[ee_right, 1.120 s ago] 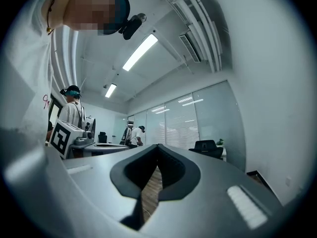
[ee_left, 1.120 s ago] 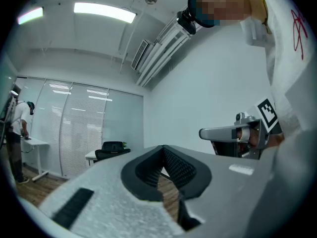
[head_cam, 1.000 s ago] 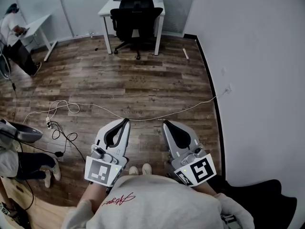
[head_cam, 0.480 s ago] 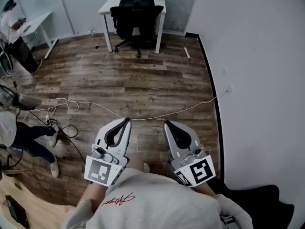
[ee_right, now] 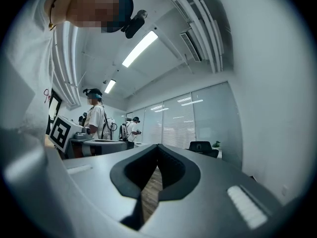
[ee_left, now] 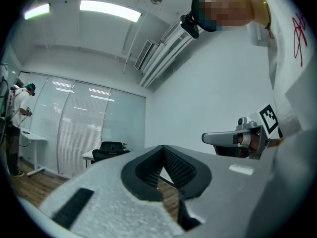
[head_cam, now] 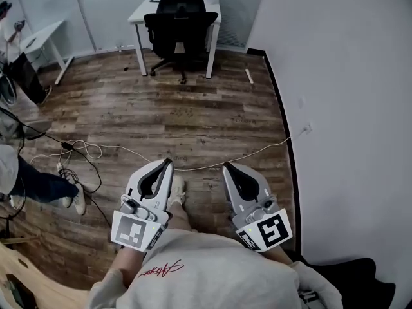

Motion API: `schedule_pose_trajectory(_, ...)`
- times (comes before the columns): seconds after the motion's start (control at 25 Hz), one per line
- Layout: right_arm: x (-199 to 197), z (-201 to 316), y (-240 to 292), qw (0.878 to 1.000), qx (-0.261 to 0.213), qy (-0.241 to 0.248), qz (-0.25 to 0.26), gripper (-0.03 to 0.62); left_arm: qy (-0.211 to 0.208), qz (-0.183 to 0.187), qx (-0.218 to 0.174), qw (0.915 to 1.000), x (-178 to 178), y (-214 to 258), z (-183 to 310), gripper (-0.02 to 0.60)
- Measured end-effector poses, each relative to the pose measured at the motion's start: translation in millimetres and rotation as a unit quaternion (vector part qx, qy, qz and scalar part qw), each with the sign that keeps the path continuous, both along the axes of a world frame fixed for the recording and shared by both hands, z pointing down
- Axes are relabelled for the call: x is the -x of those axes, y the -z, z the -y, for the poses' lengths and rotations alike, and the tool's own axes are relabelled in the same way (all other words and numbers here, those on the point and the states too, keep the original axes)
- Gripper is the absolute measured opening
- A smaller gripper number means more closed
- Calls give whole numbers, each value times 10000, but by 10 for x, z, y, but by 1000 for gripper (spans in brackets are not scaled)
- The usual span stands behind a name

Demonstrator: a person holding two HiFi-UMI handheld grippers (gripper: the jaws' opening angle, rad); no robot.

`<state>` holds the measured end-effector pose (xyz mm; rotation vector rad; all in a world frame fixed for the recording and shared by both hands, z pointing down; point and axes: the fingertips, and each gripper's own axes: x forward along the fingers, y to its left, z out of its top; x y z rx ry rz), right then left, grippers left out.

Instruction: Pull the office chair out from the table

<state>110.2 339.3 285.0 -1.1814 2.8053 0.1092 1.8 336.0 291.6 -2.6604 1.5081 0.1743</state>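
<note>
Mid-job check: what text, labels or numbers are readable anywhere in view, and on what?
Red script on the person's shirt: cursive, too small and blurred to read.
Square markers on the left gripper and right gripper: black-and-white patterns, no words.
Nothing else legible.

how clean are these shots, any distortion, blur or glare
Head view: sharp, evenly lit, fisheye bends the wall; office chair small but clear. Left gripper view: dark round vignette, ceiling light blown out, foreground soft. Right gripper view: same vignette, mosaic patch top left.
</note>
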Motion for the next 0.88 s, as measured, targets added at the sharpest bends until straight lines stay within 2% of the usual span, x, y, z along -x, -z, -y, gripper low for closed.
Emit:
schedule_pose_trajectory(0.16,74,444,59,9998,-134,-139,-87,2,1,-113,-113,9999,144,44,443,0)
schedule_pose_trajectory(0.36,224,1126,186,9989,-295,-351,-98,2,-146,214,-271,9993,208,108,1095,0)
schedule_pose_trajectory(0.48,336,1572,221,9987,-278,-410,-116,2,-294,214,-227,9991,298,104,1580,0)
schedule_pose_trajectory(0.6,464,2022,341,9984,-367,-431,22,2,-342,-28,-97,9994,442,103,2097,0)
schedule_pose_trajectory(0.72,544,2444,296,9987,-198,-448,-143,2,-427,71,14,9991,564,109,2517,0)
schedule_pose_trajectory(0.88,744,2970,306,9987,-127,-431,-237,2,-381,138,-29,9992,780,196,3010,0)
